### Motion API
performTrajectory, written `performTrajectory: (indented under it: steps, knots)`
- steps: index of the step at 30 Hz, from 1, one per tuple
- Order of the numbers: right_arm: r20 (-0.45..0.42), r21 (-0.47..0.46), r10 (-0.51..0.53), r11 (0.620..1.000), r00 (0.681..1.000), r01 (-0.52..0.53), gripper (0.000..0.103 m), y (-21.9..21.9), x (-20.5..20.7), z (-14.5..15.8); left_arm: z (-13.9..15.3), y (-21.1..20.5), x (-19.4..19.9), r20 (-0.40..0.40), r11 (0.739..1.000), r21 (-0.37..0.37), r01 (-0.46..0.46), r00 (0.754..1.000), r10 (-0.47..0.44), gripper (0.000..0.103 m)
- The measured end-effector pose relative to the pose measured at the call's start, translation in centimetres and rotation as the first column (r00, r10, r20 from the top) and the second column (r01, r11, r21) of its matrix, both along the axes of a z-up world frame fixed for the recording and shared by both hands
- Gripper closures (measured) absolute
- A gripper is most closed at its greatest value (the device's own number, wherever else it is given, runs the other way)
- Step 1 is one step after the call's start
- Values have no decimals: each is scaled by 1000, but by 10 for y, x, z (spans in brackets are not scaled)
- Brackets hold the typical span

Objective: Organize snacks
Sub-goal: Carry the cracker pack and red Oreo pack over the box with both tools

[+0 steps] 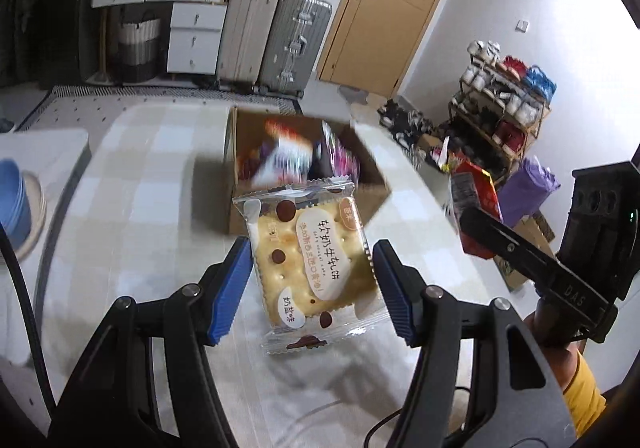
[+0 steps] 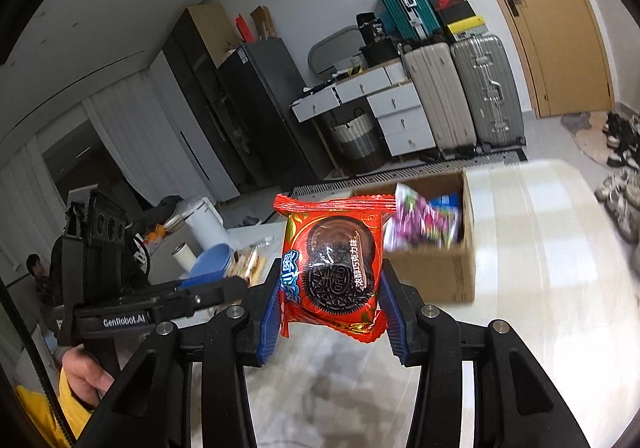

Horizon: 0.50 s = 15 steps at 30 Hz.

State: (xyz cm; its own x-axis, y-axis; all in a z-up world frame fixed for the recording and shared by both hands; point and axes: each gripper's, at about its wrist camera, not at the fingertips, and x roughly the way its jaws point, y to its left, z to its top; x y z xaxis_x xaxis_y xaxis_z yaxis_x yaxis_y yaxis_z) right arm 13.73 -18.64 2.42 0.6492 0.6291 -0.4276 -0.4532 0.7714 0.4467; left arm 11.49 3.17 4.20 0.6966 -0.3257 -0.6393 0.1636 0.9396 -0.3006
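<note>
1. The left hand-held gripper [image 1: 312, 284] held a clear-wrapped cracker packet [image 1: 310, 268] between its blue pads [image 1: 230, 290]. The packet sat upright between the two pads, its printed face toward the camera, and its upper seal overlapped the near wall of the cardboard box [image 1: 240, 216] in the view.
2. The left pad touched the packet's edge. The right pad stood at the wrapper's right edge; whether it pressed on it could not be told for certain.
3. The right hand-held gripper [image 2: 330, 304] was closed on a red Oreo packet [image 2: 332, 268], with both blue pads against the packet's sides. The packet stood upright above the counter [image 2: 540, 288], its lower crimped seal hanging below the pads.
4. The cardboard box stood open on the checked counter, beyond both grippers. In the right wrist view it lay behind and to the right of the Oreo packet.
5. The box already contained several snack packets [image 2: 424, 224], blurred in both views; a purple-and-white one stood against its near side.
6. In the left wrist view, the right hand-held gripper appeared at the right edge, carrying the red packet, well to the right of the box.
7. A blue bowl [image 1: 14, 204] rested at the far left.
</note>
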Motion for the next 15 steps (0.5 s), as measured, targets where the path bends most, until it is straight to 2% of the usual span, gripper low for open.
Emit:
performTrajectory:
  steps: [3, 9, 15]
  knots:
    - [9, -7, -3, 1000, 1000, 3, 58, -2, 26, 17, 24, 2, 31, 28, 1000, 13, -10, 1000, 10, 44]
    - [-23, -6, -29, 1000, 999, 29, 58, -7, 87, 46, 52, -3, 95, 41, 999, 33, 3, 999, -5, 44]
    - [-69, -25, -43, 999, 997, 41, 58, -3, 145, 49, 42, -4, 184, -48, 1000, -2, 13, 999, -13, 44]
